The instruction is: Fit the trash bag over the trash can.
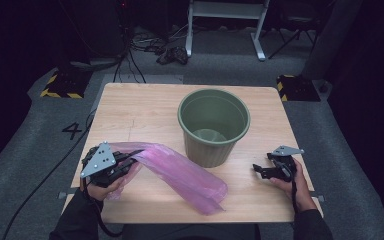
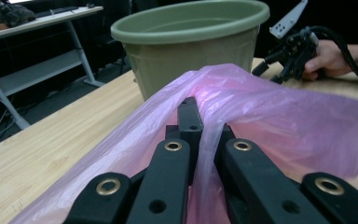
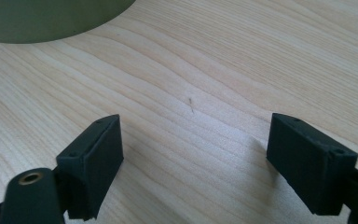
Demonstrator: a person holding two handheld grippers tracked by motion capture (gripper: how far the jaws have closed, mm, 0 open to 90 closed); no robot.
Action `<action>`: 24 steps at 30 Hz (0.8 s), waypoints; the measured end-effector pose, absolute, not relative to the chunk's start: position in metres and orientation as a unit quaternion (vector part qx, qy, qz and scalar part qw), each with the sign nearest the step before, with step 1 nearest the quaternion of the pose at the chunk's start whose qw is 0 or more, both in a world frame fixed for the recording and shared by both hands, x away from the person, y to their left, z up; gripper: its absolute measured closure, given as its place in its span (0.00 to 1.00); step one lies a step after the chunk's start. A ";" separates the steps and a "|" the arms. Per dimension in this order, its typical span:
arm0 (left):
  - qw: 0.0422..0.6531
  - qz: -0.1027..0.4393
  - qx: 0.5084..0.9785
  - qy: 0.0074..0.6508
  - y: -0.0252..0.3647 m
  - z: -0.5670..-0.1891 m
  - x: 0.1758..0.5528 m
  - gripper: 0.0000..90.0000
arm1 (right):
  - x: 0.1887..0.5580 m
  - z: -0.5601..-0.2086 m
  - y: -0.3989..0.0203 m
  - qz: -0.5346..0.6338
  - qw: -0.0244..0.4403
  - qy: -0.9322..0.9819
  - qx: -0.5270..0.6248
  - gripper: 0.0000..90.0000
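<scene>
While lifted off the table (image 1: 145,107), pink bag (image 1: 180,172) clamped in left gripper (image 2: 200,126); right gripper (image 3: 193,154) agape beside pot (image 1: 213,125).

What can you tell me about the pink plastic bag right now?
The pink plastic bag is thin, translucent film, wrinkled and mostly flattened. One end is pinched in the shut left gripper and lifted off the table; from there it arches over and slopes down to the wood, its far end lying near the table's front edge. It passes just in front of the green bucket; whether they touch is unclear. The open right gripper is apart from it.
</scene>
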State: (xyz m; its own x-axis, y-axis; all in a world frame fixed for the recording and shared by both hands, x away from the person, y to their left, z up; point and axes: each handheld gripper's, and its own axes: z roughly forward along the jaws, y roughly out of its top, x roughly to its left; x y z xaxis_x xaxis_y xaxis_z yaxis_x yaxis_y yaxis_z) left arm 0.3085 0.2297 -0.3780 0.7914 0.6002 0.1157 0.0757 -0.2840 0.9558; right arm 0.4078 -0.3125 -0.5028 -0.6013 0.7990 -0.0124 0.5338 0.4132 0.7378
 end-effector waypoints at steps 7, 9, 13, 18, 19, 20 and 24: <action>0.576 0.238 0.747 0.230 0.234 -0.370 0.309 1.00 | 0.407 -0.503 -0.312 0.358 0.186 0.819 0.408 0.21; 0.582 0.242 0.741 0.230 0.235 -0.365 0.308 1.00 | 0.407 -0.503 -0.313 0.358 0.185 0.819 0.408 0.21; 0.601 0.241 0.729 0.222 0.234 -0.354 0.304 1.00 | 0.404 -0.503 -0.314 0.359 0.184 0.820 0.406 0.21; 0.613 0.249 0.720 0.207 0.229 -0.341 0.301 1.00 | 0.403 -0.503 -0.314 0.359 0.184 0.820 0.406 0.21; 0.614 0.250 0.721 0.205 0.228 -0.338 0.302 1.00 | 0.404 -0.503 -0.314 0.359 0.184 0.820 0.406 0.21; 0.615 0.251 0.719 0.204 0.227 -0.335 0.303 1.00 | 0.404 -0.503 -0.314 0.359 0.183 0.820 0.406 0.21; 0.624 0.254 0.712 0.199 0.225 -0.321 0.308 1.00 | 0.404 -0.503 -0.314 0.360 0.183 0.821 0.404 0.21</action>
State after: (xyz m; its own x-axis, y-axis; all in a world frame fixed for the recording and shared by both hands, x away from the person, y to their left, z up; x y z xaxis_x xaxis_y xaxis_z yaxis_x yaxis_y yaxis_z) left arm 0.3084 0.2249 -0.3209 0.7920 0.6000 0.1129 -0.0331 -0.1423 0.9893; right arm 0.4043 -0.3140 -0.5029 -0.6064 0.7951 -0.0098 0.5319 0.4147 0.7383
